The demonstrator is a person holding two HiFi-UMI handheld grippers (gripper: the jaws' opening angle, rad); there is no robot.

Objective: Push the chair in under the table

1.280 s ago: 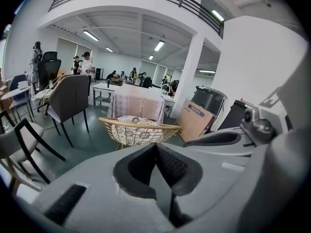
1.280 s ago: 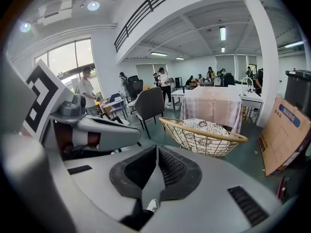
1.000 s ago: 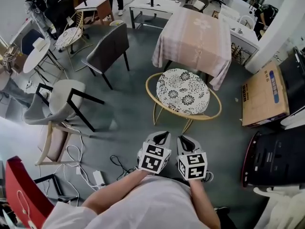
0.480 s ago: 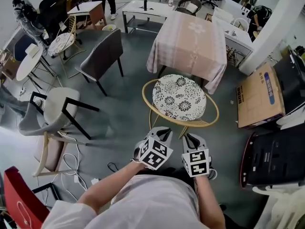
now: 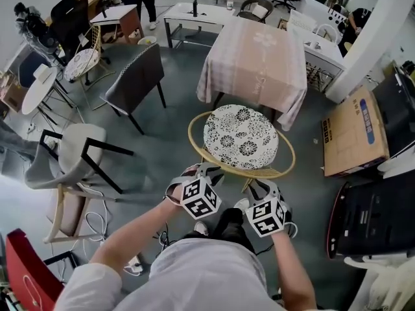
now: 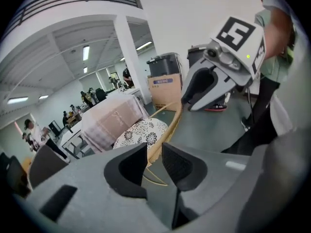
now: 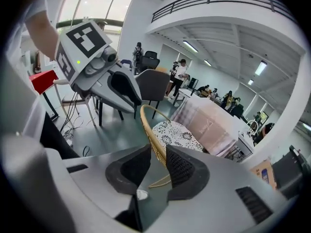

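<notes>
The chair has a rattan hoop rim (image 5: 192, 141) and a black-and-white patterned cushion (image 5: 240, 137). It stands just before the table (image 5: 253, 50), which is draped in a pink cloth. My left gripper (image 5: 206, 171) is at the near left of the rim, my right gripper (image 5: 260, 188) at the near right. Both pairs of jaws are opening. In the left gripper view the rim (image 6: 170, 125) runs between the pads of the left gripper (image 6: 153, 160) without being pinched. In the right gripper view the rim (image 7: 149, 127) likewise passes between the pads of the right gripper (image 7: 158, 166).
A grey chair (image 5: 136, 76) and a white chair (image 5: 78, 148) stand to the left. A cardboard box (image 5: 353, 131) and a black case (image 5: 373, 216) lie to the right. A red chair (image 5: 26, 271) is at the near left. People move about at the far desks.
Both grippers moved forward and down to the chair's near rim and rolled. Their jaws, shut before, now stand apart around the rim.
</notes>
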